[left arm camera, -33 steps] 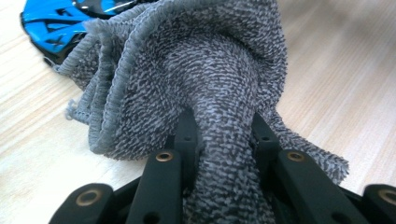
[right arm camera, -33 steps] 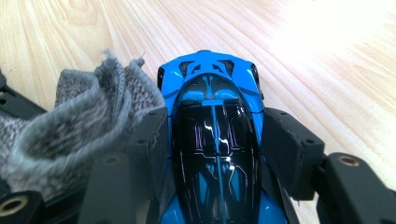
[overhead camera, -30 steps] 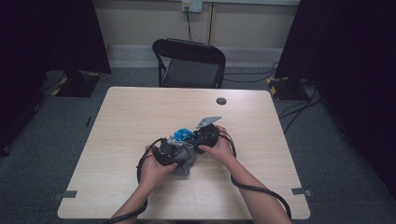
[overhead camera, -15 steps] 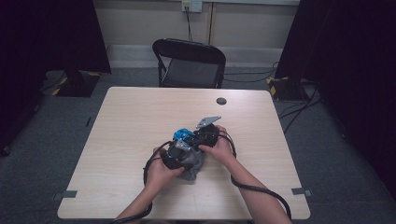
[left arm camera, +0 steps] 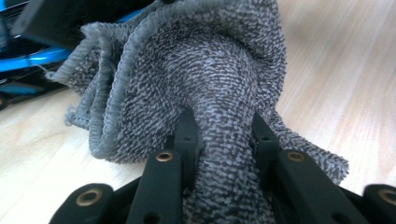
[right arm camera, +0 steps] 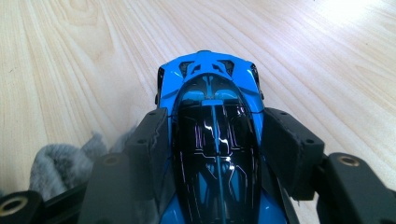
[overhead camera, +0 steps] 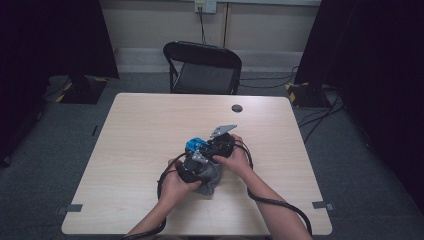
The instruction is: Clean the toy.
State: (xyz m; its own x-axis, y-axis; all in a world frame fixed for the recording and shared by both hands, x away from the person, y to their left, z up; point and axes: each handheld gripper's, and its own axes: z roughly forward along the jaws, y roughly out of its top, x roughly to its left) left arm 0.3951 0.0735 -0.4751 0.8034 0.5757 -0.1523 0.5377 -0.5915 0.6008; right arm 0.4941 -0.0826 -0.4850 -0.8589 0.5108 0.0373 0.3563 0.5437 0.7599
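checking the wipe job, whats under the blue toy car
Bare wooden table around the blue toy car, grey cloth beside it. Directly beneath is covered by the car and right claw.

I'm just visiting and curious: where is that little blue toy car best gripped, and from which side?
Across its narrow middle, coming in lengthwise along the roof. The blue toy car is long and slim, with flat flanks at the cabin, so the right tool clamps those sides squarely, as it does now. The glossy curved roof would probably slip.
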